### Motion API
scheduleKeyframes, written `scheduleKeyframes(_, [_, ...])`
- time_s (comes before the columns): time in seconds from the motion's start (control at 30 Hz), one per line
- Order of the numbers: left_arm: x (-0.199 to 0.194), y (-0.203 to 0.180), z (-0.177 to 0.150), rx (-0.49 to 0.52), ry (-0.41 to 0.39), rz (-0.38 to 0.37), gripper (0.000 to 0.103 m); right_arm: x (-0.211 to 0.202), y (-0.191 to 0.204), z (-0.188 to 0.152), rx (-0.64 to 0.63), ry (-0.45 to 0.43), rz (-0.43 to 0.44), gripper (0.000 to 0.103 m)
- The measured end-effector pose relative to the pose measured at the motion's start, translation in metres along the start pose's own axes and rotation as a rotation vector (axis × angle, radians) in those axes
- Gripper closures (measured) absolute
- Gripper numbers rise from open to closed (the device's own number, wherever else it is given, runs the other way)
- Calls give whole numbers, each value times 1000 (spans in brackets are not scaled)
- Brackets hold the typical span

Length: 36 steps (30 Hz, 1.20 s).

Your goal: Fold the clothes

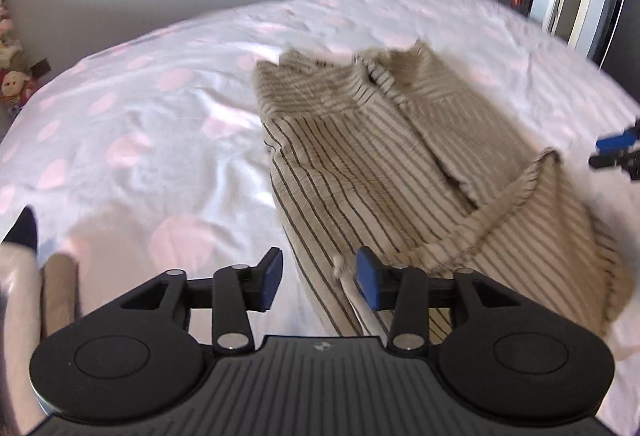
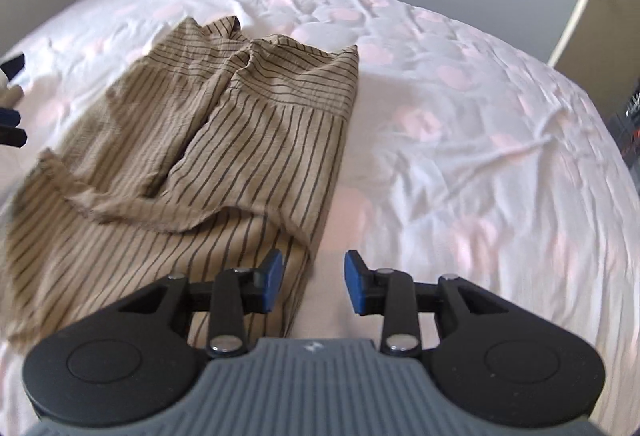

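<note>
Lying rumpled and half-folded on the white bedsheet with pale pink dots (image 2: 460,124): a beige garment with thin dark stripes (image 2: 248,140). Just above the garment's near left corner, left gripper (image 1: 319,278), blue pads parted about halfway, gripping nothing. Over the garment's near right edge, right gripper (image 2: 314,282), pads likewise apart, empty, cloth below the left pad, bare sheet below the right.
</note>
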<state>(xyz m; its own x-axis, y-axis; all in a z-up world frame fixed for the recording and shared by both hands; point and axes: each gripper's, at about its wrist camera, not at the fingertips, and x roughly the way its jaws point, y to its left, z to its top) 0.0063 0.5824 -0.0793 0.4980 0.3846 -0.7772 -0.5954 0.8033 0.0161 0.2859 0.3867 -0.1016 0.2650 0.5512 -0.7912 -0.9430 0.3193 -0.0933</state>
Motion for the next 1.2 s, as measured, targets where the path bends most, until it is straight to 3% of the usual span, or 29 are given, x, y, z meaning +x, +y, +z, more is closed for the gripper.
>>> scheduleKeyframes(0.2, [-48,-15,-52,-17,-49,-42,62,-48,12,-63,53,-67,37,66])
scheduleKeyframes(0.43, [-66,-47,-111,-40,-53,-38,57,-77,40,-125,81,-101,28,65])
scheduleKeyframes(0.6, [-56,-57,-128,-108,-20,-17,58,-69,51,-154,97,-88,1,64])
scheduleKeyframes(0.67, [-50,-61,-131,-88,-16,6,58,-62,52,-158,112,-71,-7,64])
scheduleKeyframes(0.73, [-43,-64,-134,-63,-9,23,58,-54,52,-159,125,-53,6,56])
scheduleKeyframes(0.8, [-38,-68,-137,-54,-13,7,58,-42,54,-159,115,-23,22,56])
scheduleKeyframes(0.83, [-35,-70,-138,-47,-18,0,59,-36,56,-159,106,-9,24,58])
scheduleKeyframes(0.87, [-32,-73,-139,-35,-23,5,67,-32,58,-159,97,-3,17,61])
scheduleKeyframes(0.9, [-30,-74,-138,-29,-26,12,73,-29,59,-159,92,-6,14,74])
scheduleKeyframes(0.93, [-28,-74,-137,-34,-23,9,89,-28,59,-159,93,-10,15,94])
scheduleKeyframes(0.97, [-27,-72,-135,-45,-23,5,101,-30,58,-160,100,-20,13,95])
scheduleKeyframes(1.07, [-37,-61,-132,-111,-75,-30,102,-40,53,-161,123,-70,-5,99])
scheduleKeyframes(1.2, [-57,-58,-130,-103,-142,-23,103,-56,56,-162,107,-146,-65,100])
